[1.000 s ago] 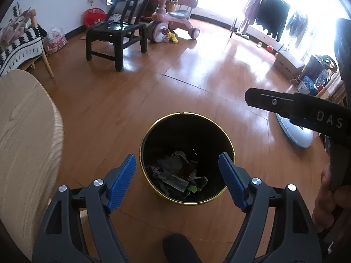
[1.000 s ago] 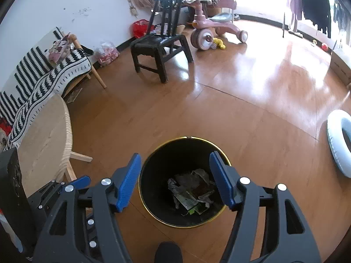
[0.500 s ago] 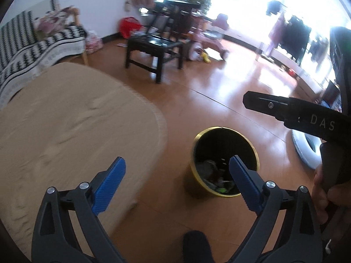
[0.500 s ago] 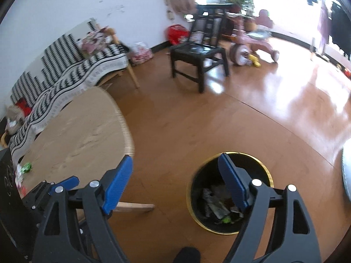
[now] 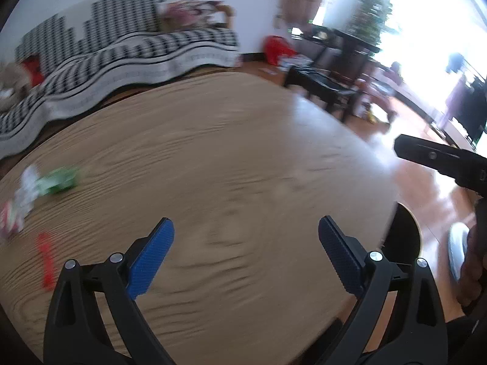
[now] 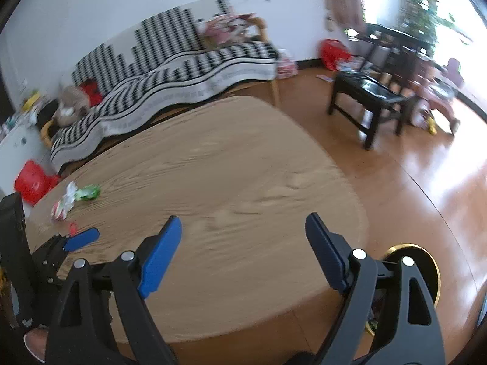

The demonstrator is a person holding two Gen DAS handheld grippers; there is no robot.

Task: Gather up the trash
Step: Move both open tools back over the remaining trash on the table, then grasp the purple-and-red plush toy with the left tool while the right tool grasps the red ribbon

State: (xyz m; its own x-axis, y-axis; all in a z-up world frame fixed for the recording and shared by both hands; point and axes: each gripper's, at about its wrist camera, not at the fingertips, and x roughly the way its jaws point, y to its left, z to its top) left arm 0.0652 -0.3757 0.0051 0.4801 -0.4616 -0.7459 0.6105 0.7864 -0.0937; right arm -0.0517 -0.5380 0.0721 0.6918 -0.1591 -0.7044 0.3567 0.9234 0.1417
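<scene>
Trash lies at the far left of the round wooden table (image 5: 243,152): a green wrapper (image 5: 59,181), a white and red wrapper (image 5: 15,210) and a small red piece (image 5: 45,261). The right wrist view shows the same table (image 6: 228,167), green wrapper (image 6: 88,193), white and red wrapper (image 6: 62,205) and red piece (image 6: 73,228). My left gripper (image 5: 246,252) is open and empty above the table. My right gripper (image 6: 243,252) is open and empty near the table's front edge. The black bin with a gold rim (image 6: 432,273) stands on the floor at the table's right.
A striped sofa (image 6: 182,70) runs behind the table. A black chair (image 6: 368,94) stands on the wooden floor at the right. A red bag (image 6: 32,181) sits left of the table. A white ring (image 5: 456,249) lies on the floor.
Both grippers have swung left from above the bin to over the table. The bin has slid to the right edge. The trash on the table has come into view. Both stay open.
</scene>
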